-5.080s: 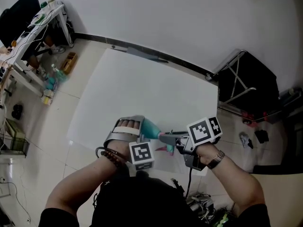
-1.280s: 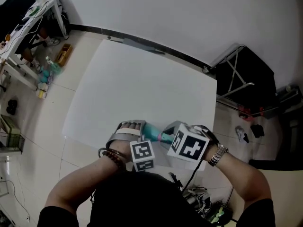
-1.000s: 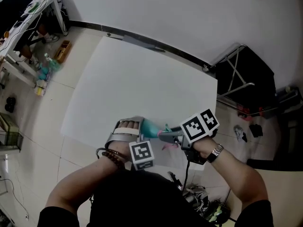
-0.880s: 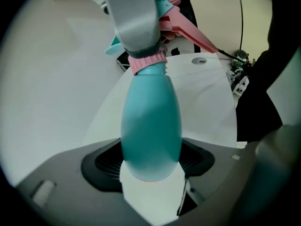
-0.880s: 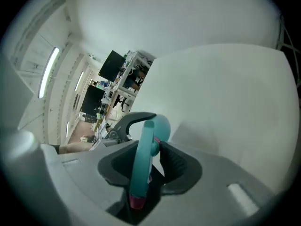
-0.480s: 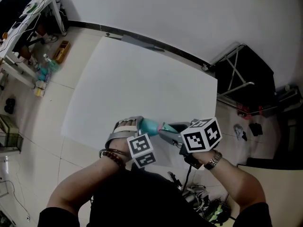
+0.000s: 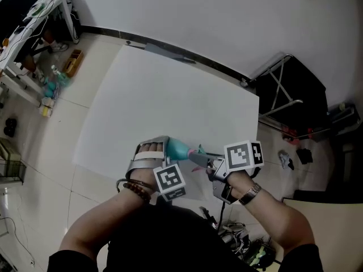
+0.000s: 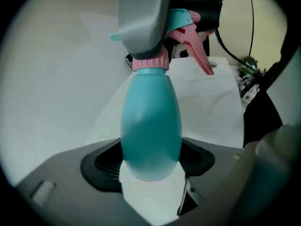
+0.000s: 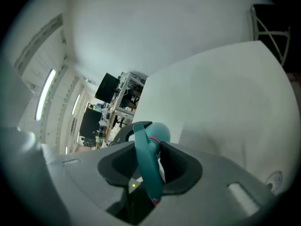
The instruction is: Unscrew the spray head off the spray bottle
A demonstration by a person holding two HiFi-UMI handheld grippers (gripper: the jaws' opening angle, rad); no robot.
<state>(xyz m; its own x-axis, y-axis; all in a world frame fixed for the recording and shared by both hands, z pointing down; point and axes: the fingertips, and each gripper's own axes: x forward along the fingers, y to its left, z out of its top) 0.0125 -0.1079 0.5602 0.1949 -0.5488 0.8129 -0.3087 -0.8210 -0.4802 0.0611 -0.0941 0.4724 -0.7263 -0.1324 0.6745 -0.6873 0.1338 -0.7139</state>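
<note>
A teal spray bottle [image 7: 179, 149] lies sideways just above the white table's [image 7: 170, 89] near edge. My left gripper [image 7: 169, 151] is shut on its body [image 8: 150, 126], with the base between the pads. My right gripper [image 7: 199, 159] is shut on the teal spray head [image 9: 145, 166], and one of its grey fingers [image 8: 141, 18] covers the head's top. The pink trigger [image 8: 198, 53] sticks out to the side. The pink collar [image 8: 149, 63] sits against the bottle's neck. Both grippers face each other along the bottle.
A black folding stand [image 7: 289, 92] stands off the table's right side. At the upper left is a cluttered desk [image 7: 37, 21]. Cables and small items [image 7: 241, 239] lie on the floor by the person's right arm. Most of the table top lies beyond the grippers.
The right gripper's marker cube has rolled back and forth around the spray head. The left gripper has kept the bottle in nearly the same place.
</note>
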